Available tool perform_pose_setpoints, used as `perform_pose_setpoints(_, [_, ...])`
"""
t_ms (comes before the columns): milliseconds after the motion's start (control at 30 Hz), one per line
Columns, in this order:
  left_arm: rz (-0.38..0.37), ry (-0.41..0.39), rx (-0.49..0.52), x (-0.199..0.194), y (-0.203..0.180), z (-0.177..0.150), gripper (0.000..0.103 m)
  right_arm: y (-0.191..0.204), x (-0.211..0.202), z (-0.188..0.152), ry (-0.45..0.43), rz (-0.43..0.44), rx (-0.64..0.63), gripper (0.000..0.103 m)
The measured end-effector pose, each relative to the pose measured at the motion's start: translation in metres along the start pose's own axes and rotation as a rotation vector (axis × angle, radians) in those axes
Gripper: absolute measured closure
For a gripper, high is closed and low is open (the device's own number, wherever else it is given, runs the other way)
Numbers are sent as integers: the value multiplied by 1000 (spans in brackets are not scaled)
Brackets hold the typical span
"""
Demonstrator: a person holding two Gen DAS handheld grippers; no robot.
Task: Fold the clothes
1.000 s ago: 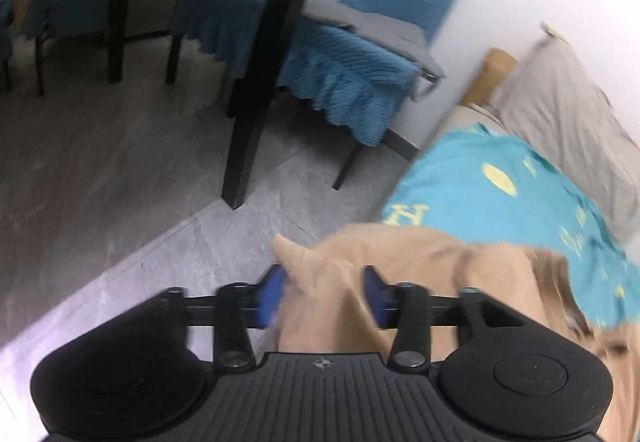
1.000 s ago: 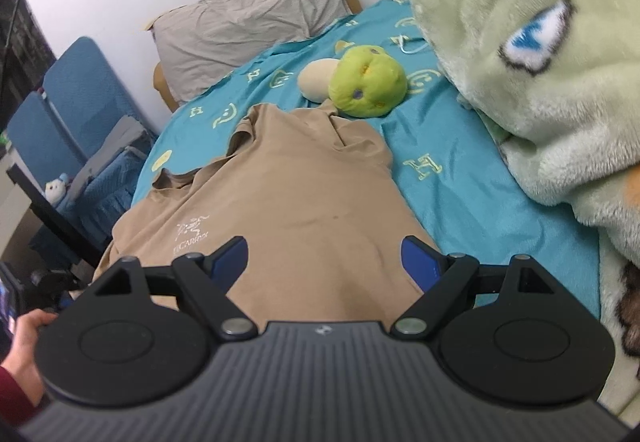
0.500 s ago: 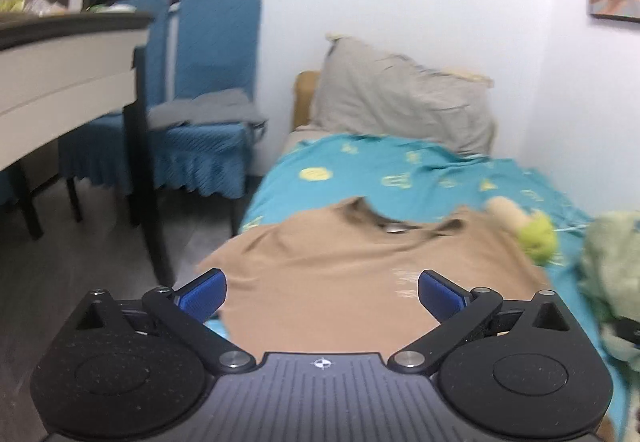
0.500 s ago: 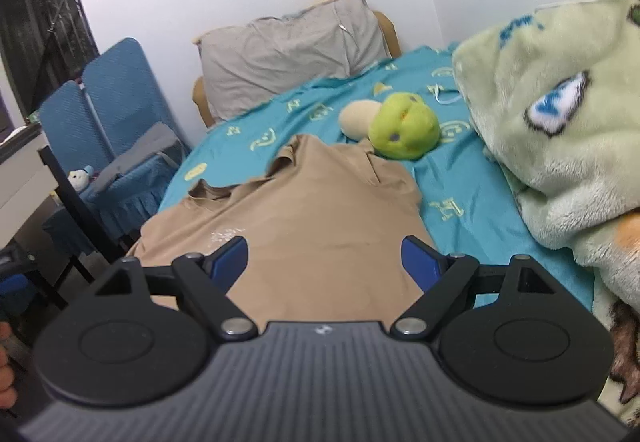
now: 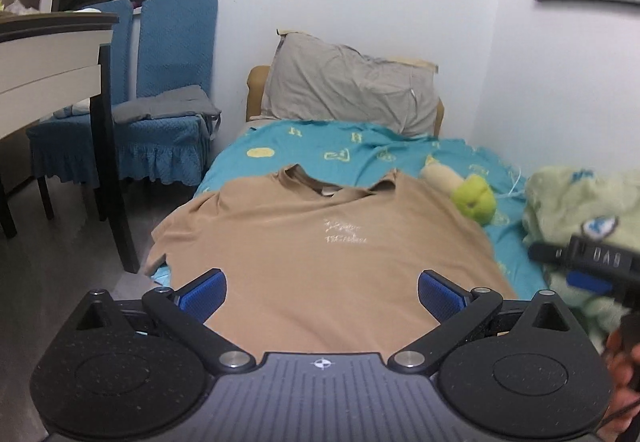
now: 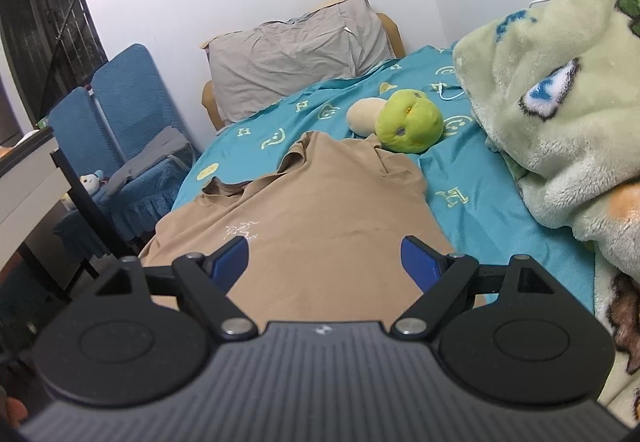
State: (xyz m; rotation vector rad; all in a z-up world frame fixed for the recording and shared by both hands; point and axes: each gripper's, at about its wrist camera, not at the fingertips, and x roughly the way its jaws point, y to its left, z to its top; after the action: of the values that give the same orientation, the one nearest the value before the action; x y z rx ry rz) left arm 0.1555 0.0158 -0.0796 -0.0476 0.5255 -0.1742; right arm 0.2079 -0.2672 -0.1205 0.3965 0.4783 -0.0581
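A tan T-shirt (image 5: 320, 242) with a small white chest logo lies spread flat on the teal bed sheet (image 5: 340, 149), collar toward the pillow; it also shows in the right wrist view (image 6: 320, 222). Its left sleeve hangs over the bed's left edge. My left gripper (image 5: 322, 292) is open and empty above the shirt's lower hem. My right gripper (image 6: 324, 258) is open and empty over the same lower part. The right gripper also shows at the right edge of the left wrist view (image 5: 588, 266).
A grey pillow (image 5: 352, 89) leans at the bed head. A green plush toy (image 6: 408, 119) lies beside the collar. A fluffy green blanket (image 6: 560, 101) is piled at the right. Blue covered chairs (image 5: 168, 97) and a table with a black leg (image 5: 112, 161) stand left of the bed.
A second ago my left gripper was nearly closed around a corner of the shirt at the bed's edge; it has let go, opened wide and swung to face the bed. The right gripper rose slightly.
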Motion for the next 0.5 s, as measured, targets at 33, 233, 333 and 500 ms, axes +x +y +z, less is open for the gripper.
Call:
perform_pose_setpoints(33, [8,-5,-1,1,1,-2,0,1,1,0,-2,0,-2,20])
perform_pose_setpoints(233, [20,-12,-42,3,10,-5,0,2,12,0,-31,-20,-13,20])
perform_pose_setpoints(333, [27,-6,-51,7,11,-7,0,3,23,4,-55,-40,-27,20])
perform_pose_setpoints(500, [48,28,-67,17,15,-12,0,-8,64,11,-51,-65,8,20])
